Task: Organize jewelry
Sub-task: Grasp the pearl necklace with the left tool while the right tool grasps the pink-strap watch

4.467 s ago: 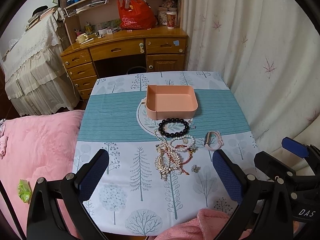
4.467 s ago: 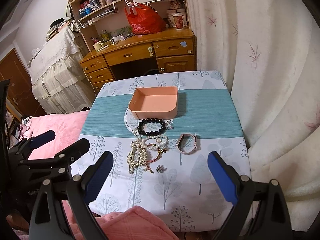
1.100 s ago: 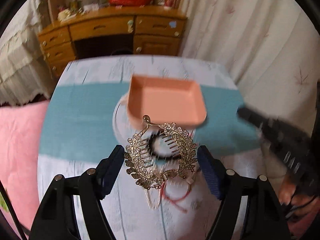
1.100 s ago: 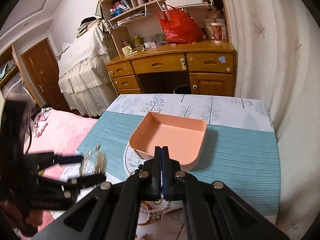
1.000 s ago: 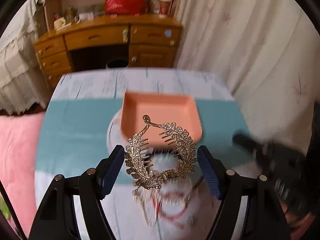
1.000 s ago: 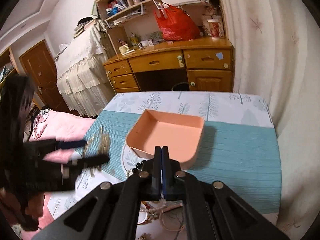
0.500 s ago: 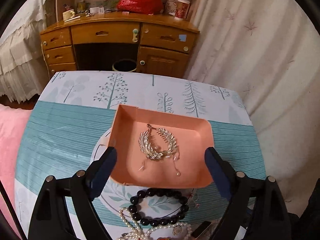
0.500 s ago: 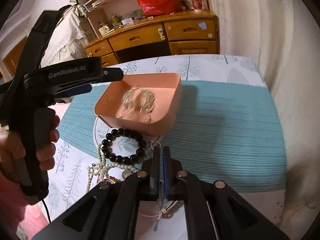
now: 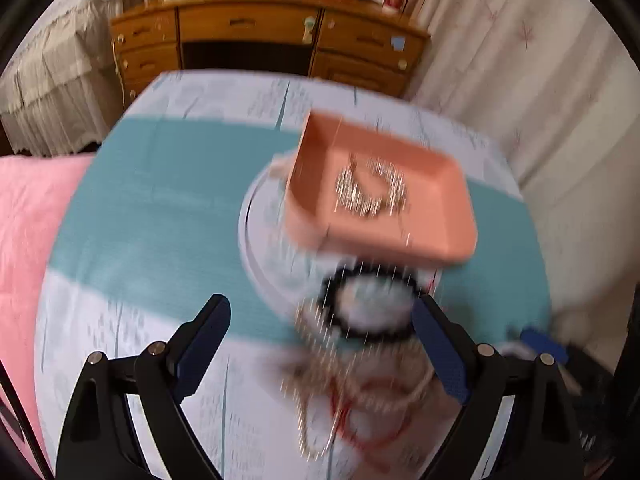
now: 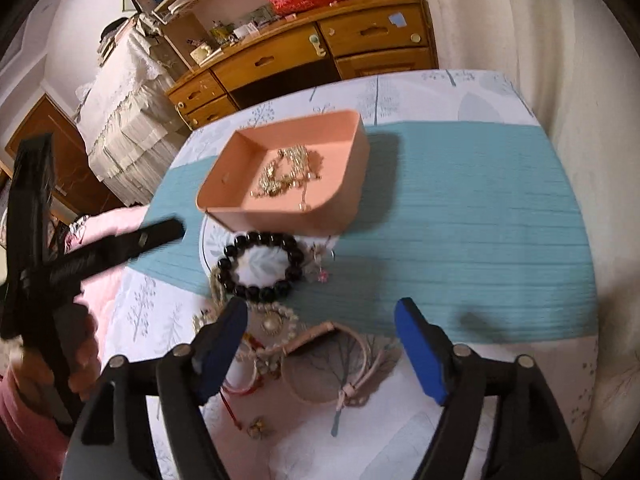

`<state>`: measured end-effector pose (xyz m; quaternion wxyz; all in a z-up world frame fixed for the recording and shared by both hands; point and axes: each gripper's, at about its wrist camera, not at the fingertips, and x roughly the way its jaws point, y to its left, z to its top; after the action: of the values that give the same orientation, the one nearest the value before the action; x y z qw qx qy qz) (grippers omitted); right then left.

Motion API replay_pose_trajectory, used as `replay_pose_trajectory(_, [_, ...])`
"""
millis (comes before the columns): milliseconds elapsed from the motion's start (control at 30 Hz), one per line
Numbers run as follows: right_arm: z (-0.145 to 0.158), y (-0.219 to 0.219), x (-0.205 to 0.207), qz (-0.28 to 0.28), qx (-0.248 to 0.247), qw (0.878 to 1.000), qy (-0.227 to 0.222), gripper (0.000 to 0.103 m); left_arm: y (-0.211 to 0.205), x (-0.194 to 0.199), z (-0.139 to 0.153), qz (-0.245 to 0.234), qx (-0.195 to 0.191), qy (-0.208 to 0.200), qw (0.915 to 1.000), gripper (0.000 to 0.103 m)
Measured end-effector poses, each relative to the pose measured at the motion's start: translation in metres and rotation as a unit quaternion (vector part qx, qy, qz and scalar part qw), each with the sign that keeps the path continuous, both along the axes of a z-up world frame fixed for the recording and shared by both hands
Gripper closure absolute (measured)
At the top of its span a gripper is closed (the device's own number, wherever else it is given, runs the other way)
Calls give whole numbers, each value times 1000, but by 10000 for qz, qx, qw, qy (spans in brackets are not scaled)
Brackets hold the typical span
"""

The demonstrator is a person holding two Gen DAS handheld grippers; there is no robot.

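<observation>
A pink tray (image 10: pixel 344 196) (image 9: pixel 436 240) sits mid-table with a gold leaf hair comb (image 10: pixel 290 174) (image 9: pixel 372 190) lying inside it. In front of the tray lie a black bead bracelet (image 10: pixel 260 260) (image 9: pixel 364 308), pearl strands (image 10: pixel 276 322), a red cord (image 10: pixel 248 388) and a pink watch (image 10: pixel 340 364). My right gripper (image 10: pixel 320 348) is open and empty, low over the pink watch. My left gripper (image 9: pixel 320 350) is open and empty above the blurred jewelry pile; its body shows at the left of the right wrist view (image 10: pixel 100 252).
The table wears a teal and white tree-print cloth (image 10: pixel 460 216). A wooden desk (image 10: pixel 320 52) stands behind it, a curtain (image 10: pixel 560 60) on the right, and a pink bed (image 9: pixel 24 216) on the left.
My right gripper has opened and dropped over the pink watch. My left gripper has pulled back from the tray toward the pile, the view blurring. The comb stays in the tray.
</observation>
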<state>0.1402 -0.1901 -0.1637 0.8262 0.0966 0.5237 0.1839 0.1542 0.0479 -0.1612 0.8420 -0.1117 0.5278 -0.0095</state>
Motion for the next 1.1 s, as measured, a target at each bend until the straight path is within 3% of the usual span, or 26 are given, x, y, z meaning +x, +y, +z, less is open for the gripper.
replay_pose_trajectory(200, [-13, 7, -15, 500, -566, 9969, -199, 26, -2, -37, -22, -175, -44, 409, 9990, 12])
replay_pose_trajectory(433, [-22, 22, -40, 1559, -1179, 9766, -891, 26, -9, -53, -30, 105, -885, 604, 9942, 12])
replay_pose_trajectory(533, [-25, 29, -42, 1861, -1322, 9686, -989, 26, -14, -53, -35, 183, -1327, 724, 9883, 19])
replay_pose_trajectory(600, [-27, 33, -44, 1927, -1463, 9645, -1056, 25, -19, -51, -40, 249, -1364, 797, 9871, 30])
replay_pose_trajectory(667, [-31, 35, -43, 1962, -1527, 9623, -1102, 25, -23, -47, -46, 383, -1437, 913, 9847, 47])
replay_pose_trajectory(733, [-34, 38, -42, 1967, -1581, 9609, -1140, 25, -25, -47, -53, 452, -1544, 1015, 9817, 53])
replay_pose_trajectory(1100, [-47, 40, -40, 2039, -1672, 9563, -1260, 25, -29, -39, -53, 641, -1610, 1124, 9784, 58])
